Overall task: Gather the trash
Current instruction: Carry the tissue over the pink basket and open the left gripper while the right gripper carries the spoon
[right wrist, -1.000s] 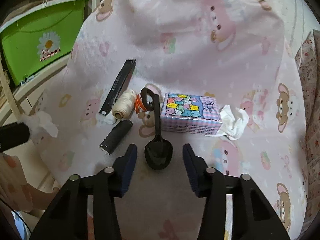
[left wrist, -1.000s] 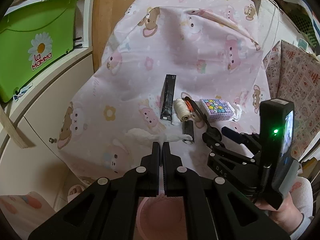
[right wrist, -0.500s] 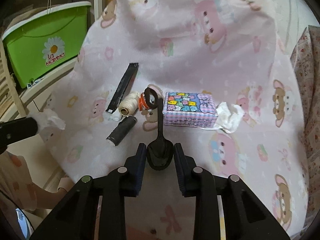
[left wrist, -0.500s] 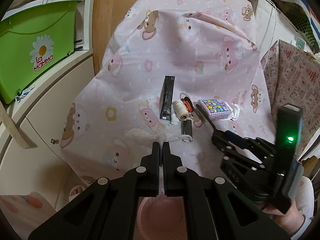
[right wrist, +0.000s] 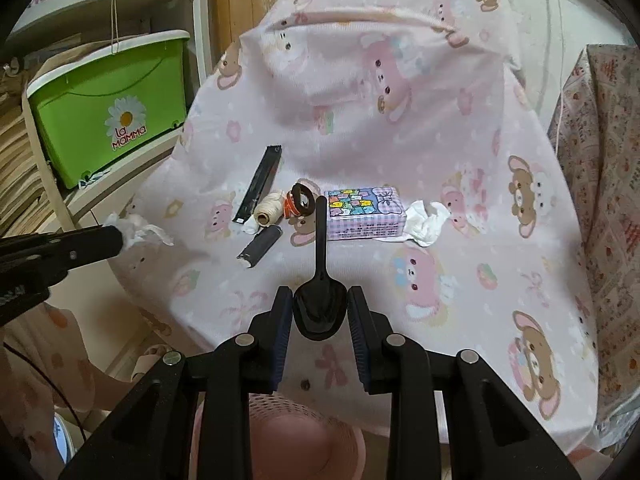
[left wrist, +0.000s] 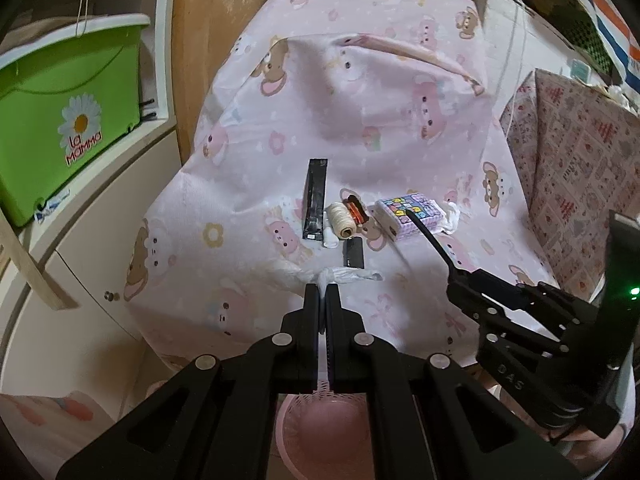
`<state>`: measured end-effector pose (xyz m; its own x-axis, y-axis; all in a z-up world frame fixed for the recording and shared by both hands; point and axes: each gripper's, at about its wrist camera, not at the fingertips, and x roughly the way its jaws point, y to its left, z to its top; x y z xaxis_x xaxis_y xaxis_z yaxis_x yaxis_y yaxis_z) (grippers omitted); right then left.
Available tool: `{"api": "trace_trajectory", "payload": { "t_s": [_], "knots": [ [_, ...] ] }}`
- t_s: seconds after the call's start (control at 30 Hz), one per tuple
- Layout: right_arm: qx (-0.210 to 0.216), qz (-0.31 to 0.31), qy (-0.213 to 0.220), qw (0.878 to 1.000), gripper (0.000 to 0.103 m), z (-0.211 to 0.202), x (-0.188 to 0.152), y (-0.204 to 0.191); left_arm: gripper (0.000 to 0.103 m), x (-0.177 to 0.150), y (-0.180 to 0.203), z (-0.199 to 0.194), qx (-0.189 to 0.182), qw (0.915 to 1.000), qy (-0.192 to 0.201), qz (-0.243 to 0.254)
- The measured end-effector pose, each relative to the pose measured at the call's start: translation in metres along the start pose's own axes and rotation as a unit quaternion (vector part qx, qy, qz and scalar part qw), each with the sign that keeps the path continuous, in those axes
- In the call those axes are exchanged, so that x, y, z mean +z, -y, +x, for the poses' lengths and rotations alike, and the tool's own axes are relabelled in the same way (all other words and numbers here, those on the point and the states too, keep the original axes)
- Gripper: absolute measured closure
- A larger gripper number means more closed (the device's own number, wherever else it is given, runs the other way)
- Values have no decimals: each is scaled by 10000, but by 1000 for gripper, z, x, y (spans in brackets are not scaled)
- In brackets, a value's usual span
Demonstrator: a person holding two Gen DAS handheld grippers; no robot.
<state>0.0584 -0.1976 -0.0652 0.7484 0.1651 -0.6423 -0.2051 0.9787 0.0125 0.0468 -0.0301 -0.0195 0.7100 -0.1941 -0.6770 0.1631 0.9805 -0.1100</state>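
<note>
My left gripper [left wrist: 323,289] is shut on a crumpled white tissue [left wrist: 340,274], held in the air off the near left side of the pink cloth table; it also shows in the right wrist view [right wrist: 136,232]. My right gripper [right wrist: 319,304] is shut on the bowl of a black plastic spoon [right wrist: 320,280], lifted off the cloth; its handle [left wrist: 428,236] points away. A pink mesh bin [left wrist: 320,428] sits below both grippers, also seen in the right wrist view [right wrist: 296,436]. Another crumpled tissue [right wrist: 426,222] lies right of the tissue pack.
On the cloth [right wrist: 400,128] lie a black stick wrapper [right wrist: 260,186], a cream thread spool [right wrist: 268,212], a black thread spool [right wrist: 260,252], an orange spool [right wrist: 290,208], a black ring [right wrist: 302,198] and a patterned tissue pack [right wrist: 364,218]. A green box [right wrist: 108,112] sits on the left shelf.
My right gripper closed on the spoon's bowl and lifted it back toward the near table edge. My left gripper, still holding the tissue, drew back slightly over the bin.
</note>
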Motion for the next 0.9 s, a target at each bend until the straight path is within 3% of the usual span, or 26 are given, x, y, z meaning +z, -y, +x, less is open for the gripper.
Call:
{"api": "trace_trajectory", "payload": {
  "t_s": [0.5, 0.77, 0.9],
  "knots": [
    [235, -21, 61, 9997, 73, -67, -35, -9, 100, -21, 13, -26, -432, 9982, -280, 311],
    [408, -144, -163, 9989, 73, -68, -51, -22, 100, -28, 9, -12, -824, 9934, -789, 115],
    [588, -257, -494, 9967, 73, -57, -61, -28, 100, -35, 10, 2, -923, 9887, -1176, 55]
  ]
}}
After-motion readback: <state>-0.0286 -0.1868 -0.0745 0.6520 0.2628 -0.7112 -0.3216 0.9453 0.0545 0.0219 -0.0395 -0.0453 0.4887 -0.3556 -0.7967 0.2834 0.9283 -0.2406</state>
